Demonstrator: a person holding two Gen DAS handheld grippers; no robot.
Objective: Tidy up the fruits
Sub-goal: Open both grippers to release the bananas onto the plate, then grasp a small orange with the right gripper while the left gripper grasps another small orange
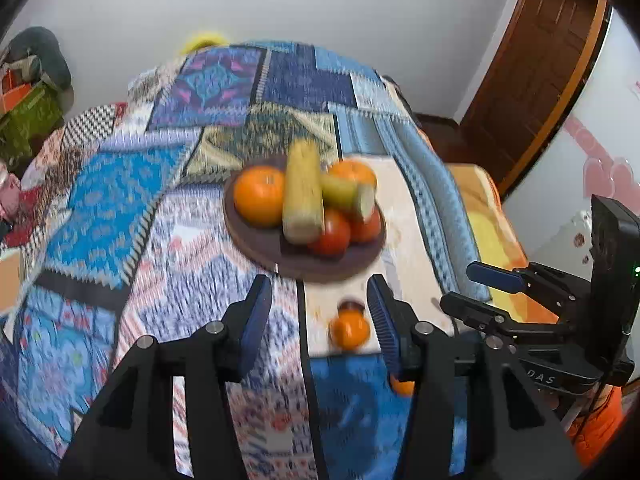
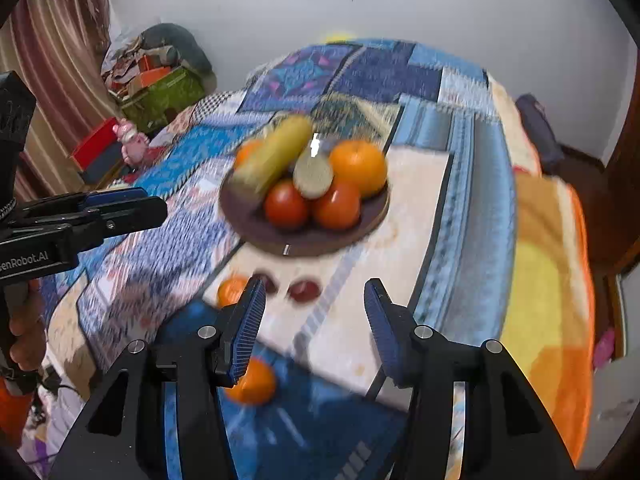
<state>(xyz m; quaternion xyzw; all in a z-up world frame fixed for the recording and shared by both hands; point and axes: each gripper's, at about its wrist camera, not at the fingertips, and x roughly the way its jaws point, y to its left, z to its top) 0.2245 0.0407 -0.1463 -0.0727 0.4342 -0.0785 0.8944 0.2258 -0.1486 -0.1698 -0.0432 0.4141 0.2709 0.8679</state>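
Note:
A dark round plate (image 1: 260,252) (image 2: 372,216) on the patchwork cloth holds two oranges (image 1: 260,196), two corn cobs (image 1: 302,196) and two tomatoes (image 1: 332,234). A small orange (image 1: 349,330) lies loose below the plate, with a dark red fruit (image 1: 351,305) just behind it. In the right wrist view, two small oranges (image 2: 231,290) (image 2: 256,384) and two dark red fruits (image 2: 304,290) lie loose. My left gripper (image 1: 318,320) is open and empty above the cloth. My right gripper (image 2: 314,320) is open and empty; it also shows in the left wrist view (image 1: 476,286).
The patchwork cloth (image 1: 120,200) covers a raised surface, with an orange and yellow blanket (image 2: 552,280) at its right side. Boxes and clutter (image 2: 160,84) stand by the wall at the left. A brown door (image 1: 536,72) is at the right.

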